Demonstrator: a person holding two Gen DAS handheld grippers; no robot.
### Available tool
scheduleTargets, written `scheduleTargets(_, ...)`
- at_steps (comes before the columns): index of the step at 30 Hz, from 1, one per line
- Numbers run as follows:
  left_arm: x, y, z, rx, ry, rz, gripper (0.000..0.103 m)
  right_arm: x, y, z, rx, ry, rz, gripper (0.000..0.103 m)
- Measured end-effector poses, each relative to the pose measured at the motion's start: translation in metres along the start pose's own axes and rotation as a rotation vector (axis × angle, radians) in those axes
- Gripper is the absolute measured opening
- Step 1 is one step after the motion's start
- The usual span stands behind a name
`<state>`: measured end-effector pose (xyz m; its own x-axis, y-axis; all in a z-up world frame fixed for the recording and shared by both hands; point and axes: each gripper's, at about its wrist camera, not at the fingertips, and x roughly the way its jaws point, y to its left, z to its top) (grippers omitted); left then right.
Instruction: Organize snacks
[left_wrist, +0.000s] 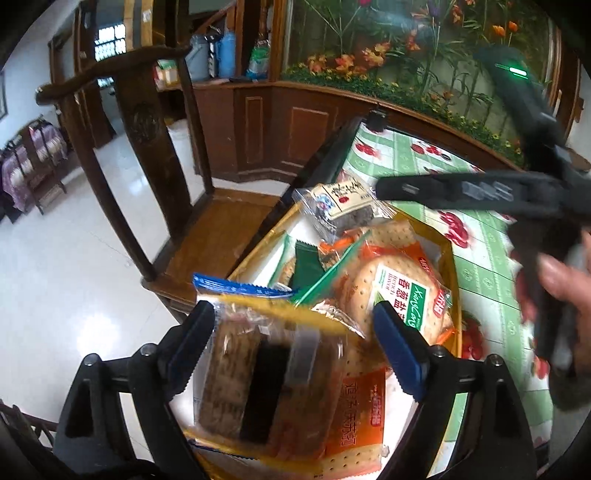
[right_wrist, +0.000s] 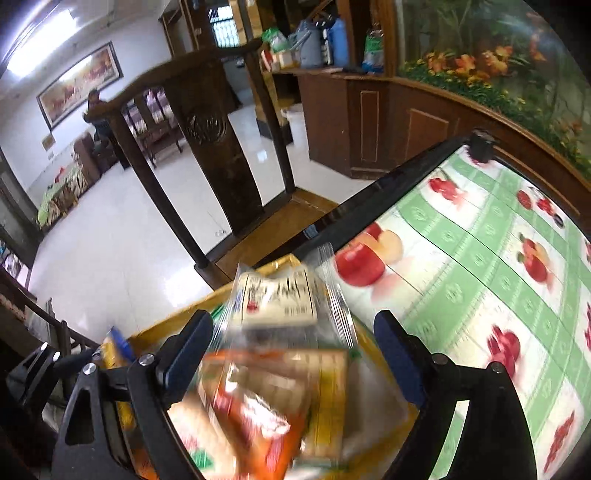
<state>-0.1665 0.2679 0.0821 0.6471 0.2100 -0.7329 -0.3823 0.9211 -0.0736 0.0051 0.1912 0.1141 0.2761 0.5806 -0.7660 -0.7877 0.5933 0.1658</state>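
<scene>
Blurred plastic fills the bottom of your right wrist view, so the packets under the right gripper run together there; you can only make out orange and yellow wrappers and pale crackers. Your left wrist view is sharper, though its lower packets are cut off by the frame edge.

Starting on the left, a dark wooden chair stands on the white tiled floor, just beside the table edge. Next to it, the gold-rimmed tray sits on the green apple-print tablecloth, heaped with snacks.

Your left gripper is spread wide, blue pads well apart. Between the pads lies a clear packet with a yellow edge, showing brown and black bars inside. You cannot tell whether either pad touches it. Under it is an orange cracker packet, and further in a round cracker packet with a green and white label.

At the far end of the tray rests a clear packet with a cream label and a dark cake inside. In your right wrist view the same cream-label packet sits ahead, between the wide-open pads, and no contact is visible.

On the right of the left view, your right hand grips the black handle, smeared by motion and partly cut off.
</scene>
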Motion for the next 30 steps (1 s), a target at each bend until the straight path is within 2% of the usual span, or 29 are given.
scheduleTargets(8, -0.007, -0.014, -0.008, 0.01, -0.104, 0.087, 0.09, -0.052, 0.0, -0.047, 0.054, -0.133, -0.153, 0.091)
scheduleTargets(12, -0.011, -0.017, -0.008, 0.0, -0.133, 0.106, 0.092, -0.062, -0.001, -0.065, 0.09, -0.142, -0.227, 0.092)
scheduleTargets(16, -0.014, -0.018, -0.011, -0.009, -0.153, 0.111, 0.092, -0.067, -0.007, -0.079, 0.144, -0.168, -0.253, 0.092)
scheduleTargets(22, -0.023, -0.022, -0.014, -0.009, -0.196, 0.127, 0.093, -0.071, 0.003, -0.093, 0.13, -0.188, -0.275, 0.092)
scheduleTargets(30, -0.029, -0.025, -0.012, -0.024, -0.234, 0.101, 0.094, -0.073, 0.01, -0.101, 0.12, -0.209, -0.286, 0.092)
